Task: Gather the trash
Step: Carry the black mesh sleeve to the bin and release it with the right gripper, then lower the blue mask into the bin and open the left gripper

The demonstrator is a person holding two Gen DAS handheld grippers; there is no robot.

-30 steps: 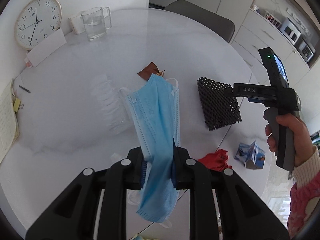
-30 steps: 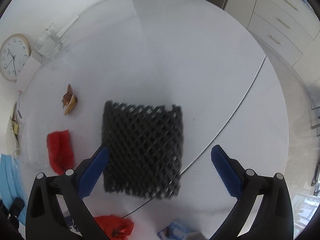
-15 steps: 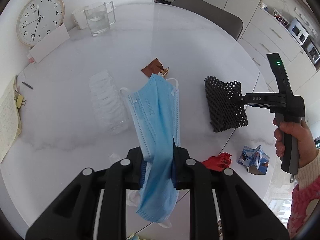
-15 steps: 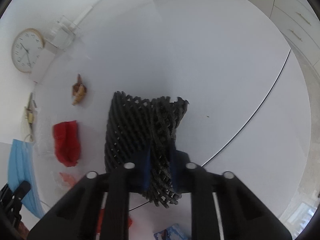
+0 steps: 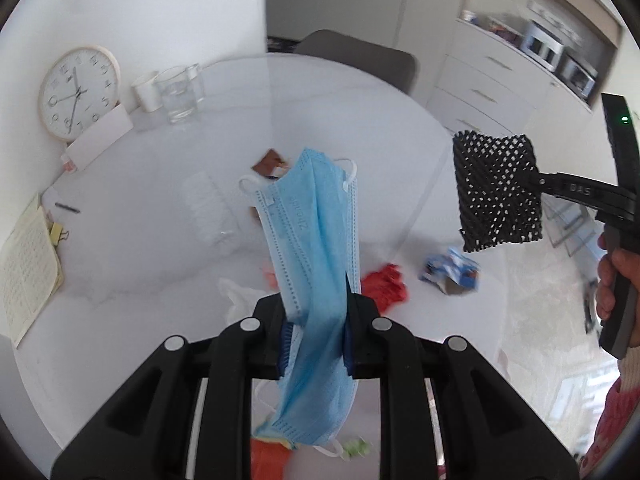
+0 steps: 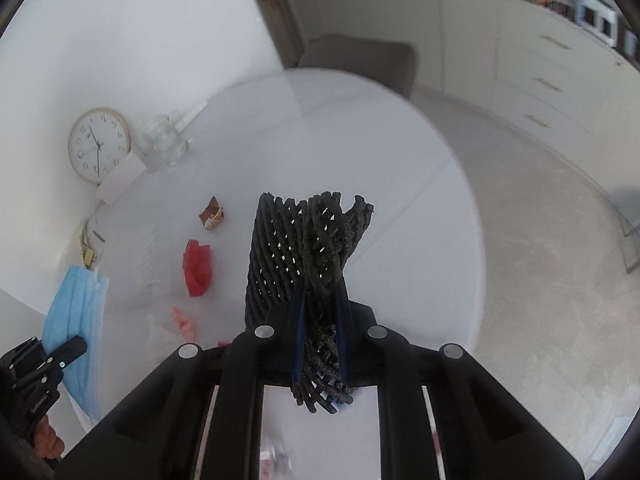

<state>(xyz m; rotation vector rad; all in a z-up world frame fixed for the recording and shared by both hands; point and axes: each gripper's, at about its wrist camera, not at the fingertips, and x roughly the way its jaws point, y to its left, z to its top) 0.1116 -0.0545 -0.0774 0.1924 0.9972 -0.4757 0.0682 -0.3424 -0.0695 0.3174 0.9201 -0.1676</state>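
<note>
Above the round white desk point(image 5: 340, 92) both claws are up in the air, each with a catch. Left claw point(image 5: 316, 336) is clenched on a blue face mask point(image 5: 316, 240), which hangs crumpled between the blue pads, ear loops dangling free, clear of the desk. Over on the right, the right claw point(image 6: 320, 344) is clamped tight on a black foam net sleeve point(image 6: 308, 248), squashed flat at the pads and fanning out beyond them, also lifted off the desk; from the left wrist view you can see a hand point(image 5: 616, 276) gripping that tool's handle, with a pink patterned sleeve point(image 5: 616, 420) below.

Down on the desk, plenty of rubbish lies scattered: a red wrapper point(image 5: 386, 284) near the middle, a crumpled blue-and-white carton point(image 5: 452, 272) just right of it, a brown wrapper point(image 5: 270, 162) farther back, and a clear ridged plastic piece point(image 5: 208, 208) to the left. At the far left edge, a round clock point(image 5: 76, 92) leans on the wall, with a glass mug point(image 5: 178, 94) and a white paper cup point(image 5: 146, 90) beside it. A grey chair point(image 5: 360, 56) stands at the far side.
</note>
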